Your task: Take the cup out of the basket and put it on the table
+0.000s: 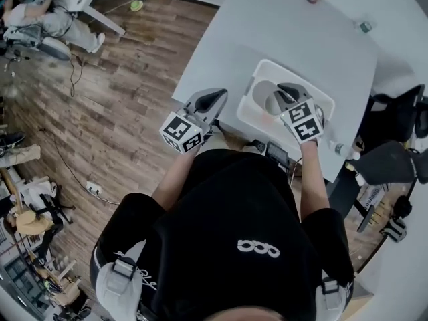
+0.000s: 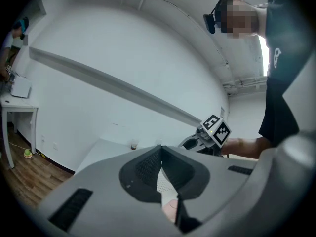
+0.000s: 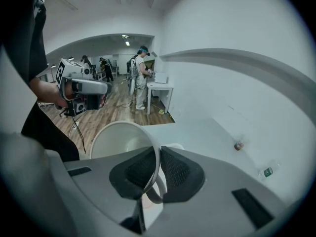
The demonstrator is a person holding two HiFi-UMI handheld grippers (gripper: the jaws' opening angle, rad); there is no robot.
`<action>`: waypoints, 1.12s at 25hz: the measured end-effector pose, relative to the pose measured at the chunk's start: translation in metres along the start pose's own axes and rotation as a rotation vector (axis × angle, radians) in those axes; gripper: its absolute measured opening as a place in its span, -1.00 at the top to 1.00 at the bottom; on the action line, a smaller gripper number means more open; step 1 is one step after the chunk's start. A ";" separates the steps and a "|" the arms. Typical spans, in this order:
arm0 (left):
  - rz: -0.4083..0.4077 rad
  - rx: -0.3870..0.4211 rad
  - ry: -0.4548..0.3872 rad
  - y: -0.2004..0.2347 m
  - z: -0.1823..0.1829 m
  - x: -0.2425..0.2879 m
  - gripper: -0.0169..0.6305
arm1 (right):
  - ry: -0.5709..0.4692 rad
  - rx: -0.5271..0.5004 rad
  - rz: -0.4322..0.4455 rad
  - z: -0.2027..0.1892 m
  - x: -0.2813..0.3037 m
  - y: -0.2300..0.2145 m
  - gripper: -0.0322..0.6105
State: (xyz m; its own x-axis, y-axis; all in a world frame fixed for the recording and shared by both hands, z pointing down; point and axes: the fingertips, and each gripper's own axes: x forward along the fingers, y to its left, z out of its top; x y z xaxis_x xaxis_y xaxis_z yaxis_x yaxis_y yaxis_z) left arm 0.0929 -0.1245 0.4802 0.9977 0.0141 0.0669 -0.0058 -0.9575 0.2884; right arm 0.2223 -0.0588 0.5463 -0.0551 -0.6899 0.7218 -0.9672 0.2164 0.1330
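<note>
Left tool [image 1: 211, 100] held with jaws together; right tool [image 1: 286, 93] pinches the cup [image 3: 118, 139] rim.

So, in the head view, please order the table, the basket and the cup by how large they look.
Largest: the table.
Then the basket.
Smallest: the cup, partly hidden by the right gripper, so its full size is unsure.

"Where's the cup [image 3: 121, 139] right now?"

"It's the white one with a handle. The right gripper [image 3: 157, 168] pinches its wall at the rim. It's tilted, mouth open to the side, within the outline of the basket [image 1: 246, 110]."

"And the basket?"

"White with rounded corners, on the pale grey surface [image 1: 267, 25], near the edge closest to the person."
</note>
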 end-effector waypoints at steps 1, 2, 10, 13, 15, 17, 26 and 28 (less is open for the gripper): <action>0.019 -0.002 -0.005 0.004 0.000 -0.007 0.92 | -0.006 -0.019 0.012 0.009 0.005 0.003 0.75; 0.039 -0.003 -0.011 0.009 0.001 -0.014 0.92 | -0.013 -0.039 0.024 0.019 0.010 0.007 0.75; 0.194 -0.019 -0.056 0.050 0.007 -0.086 0.92 | -0.032 -0.181 0.136 0.091 0.066 0.051 0.76; 0.249 -0.022 -0.076 0.067 0.013 -0.116 0.92 | -0.022 -0.228 0.181 0.114 0.092 0.072 0.76; 0.283 -0.024 -0.090 0.077 0.015 -0.131 0.92 | -0.010 -0.255 0.208 0.125 0.106 0.084 0.76; 0.315 -0.024 -0.105 0.084 0.018 -0.143 0.92 | 0.002 -0.285 0.233 0.133 0.120 0.093 0.75; 0.355 -0.014 -0.135 0.101 0.025 -0.181 0.92 | 0.132 -0.330 0.317 0.132 0.197 0.131 0.75; 0.351 -0.013 -0.135 0.103 0.025 -0.180 0.92 | 0.176 -0.327 0.331 0.123 0.216 0.132 0.76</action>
State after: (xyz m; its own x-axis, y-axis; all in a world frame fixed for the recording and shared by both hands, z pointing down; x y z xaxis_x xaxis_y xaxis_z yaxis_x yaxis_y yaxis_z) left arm -0.0860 -0.2331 0.4742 0.9347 -0.3535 0.0378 -0.3493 -0.8934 0.2826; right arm 0.0520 -0.2644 0.6362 -0.2762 -0.4264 0.8613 -0.7748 0.6290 0.0630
